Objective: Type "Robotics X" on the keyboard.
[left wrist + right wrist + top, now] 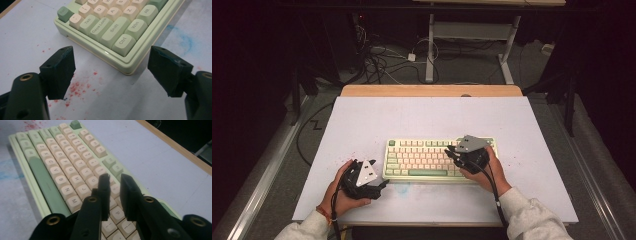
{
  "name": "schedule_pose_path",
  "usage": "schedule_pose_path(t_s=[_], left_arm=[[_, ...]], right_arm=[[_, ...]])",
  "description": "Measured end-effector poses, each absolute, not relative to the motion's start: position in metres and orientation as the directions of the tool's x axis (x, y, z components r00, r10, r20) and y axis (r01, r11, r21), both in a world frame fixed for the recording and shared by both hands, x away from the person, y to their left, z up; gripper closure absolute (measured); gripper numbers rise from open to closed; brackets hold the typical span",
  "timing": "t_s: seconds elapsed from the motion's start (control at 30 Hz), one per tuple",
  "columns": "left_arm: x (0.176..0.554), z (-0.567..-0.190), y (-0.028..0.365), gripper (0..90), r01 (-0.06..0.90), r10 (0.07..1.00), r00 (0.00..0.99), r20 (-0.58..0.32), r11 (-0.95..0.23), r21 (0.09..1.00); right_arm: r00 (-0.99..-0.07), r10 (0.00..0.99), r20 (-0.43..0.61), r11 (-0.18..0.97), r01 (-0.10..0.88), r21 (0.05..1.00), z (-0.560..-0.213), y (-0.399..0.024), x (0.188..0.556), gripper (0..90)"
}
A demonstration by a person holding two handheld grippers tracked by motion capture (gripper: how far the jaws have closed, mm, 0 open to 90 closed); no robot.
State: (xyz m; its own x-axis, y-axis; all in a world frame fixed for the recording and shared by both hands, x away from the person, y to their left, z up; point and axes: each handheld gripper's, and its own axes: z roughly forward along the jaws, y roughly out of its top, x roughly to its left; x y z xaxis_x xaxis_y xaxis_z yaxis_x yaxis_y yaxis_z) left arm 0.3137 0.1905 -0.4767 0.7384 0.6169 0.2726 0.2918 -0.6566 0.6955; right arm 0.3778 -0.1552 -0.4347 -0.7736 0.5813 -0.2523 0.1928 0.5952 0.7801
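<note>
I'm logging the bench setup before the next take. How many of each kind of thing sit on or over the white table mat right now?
Mechanical keyboard, green and cream keys: 1
Hand-held tool: 2, the left tool beside the keyboard's Ctrl corner, the right tool over the right-hand keys
White table mat: 1
Total: 4

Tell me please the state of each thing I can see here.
Keyboard: lies flat on the table, keys up, not held.
Left gripper: jaws wide open, nothing between them, beside the keyboard's corner.
Right gripper: jaws a narrow gap apart, nothing between them, over the keys.
Table: stained red and blue.
</note>
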Motion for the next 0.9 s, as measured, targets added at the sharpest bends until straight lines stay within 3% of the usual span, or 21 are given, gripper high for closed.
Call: schedule_pose_path(t_s=[0.13, 0.3, 0.63, 0.8, 0.9], left_arm=[[0.314, -0.476, 0.190, 22.3, 0.290, 0.613, 0.742, 0.272, -0.659, 0.694], [0.314, -0.476, 0.189, 22.4, 0.289, 0.611, 0.743, 0.274, -0.662, 0.691], [0.313, -0.474, 0.191, 21.3, 0.278, 0.607, 0.747, 0.271, -0.655, 0.702], [0.313, -0.472, 0.192, 21.8, 0.281, 0.613, 0.744, 0.266, -0.648, 0.708], [0.313, -0.471, 0.192, 26.9, 0.292, 0.617, 0.746, 0.251, -0.641, 0.709]], right_arm=[[-0.774, 0.586, -0.242, 0.556, 0.167, 0.814, -0.428, -0.165, 0.369, 53.5], [-0.738, 0.625, -0.254, 0.518, 0.148, 0.843, -0.421, -0.180, 0.359, 38.9], [-0.663, 0.695, -0.279, 0.476, 0.134, 0.869, -0.420, -0.204, 0.342, 27.0], [-0.640, 0.710, -0.292, 0.478, 0.134, 0.868, -0.424, -0.217, 0.333, 25.9], [-0.629, 0.718, -0.297, 0.477, 0.134, 0.869, -0.428, -0.225, 0.327, 25.9]])
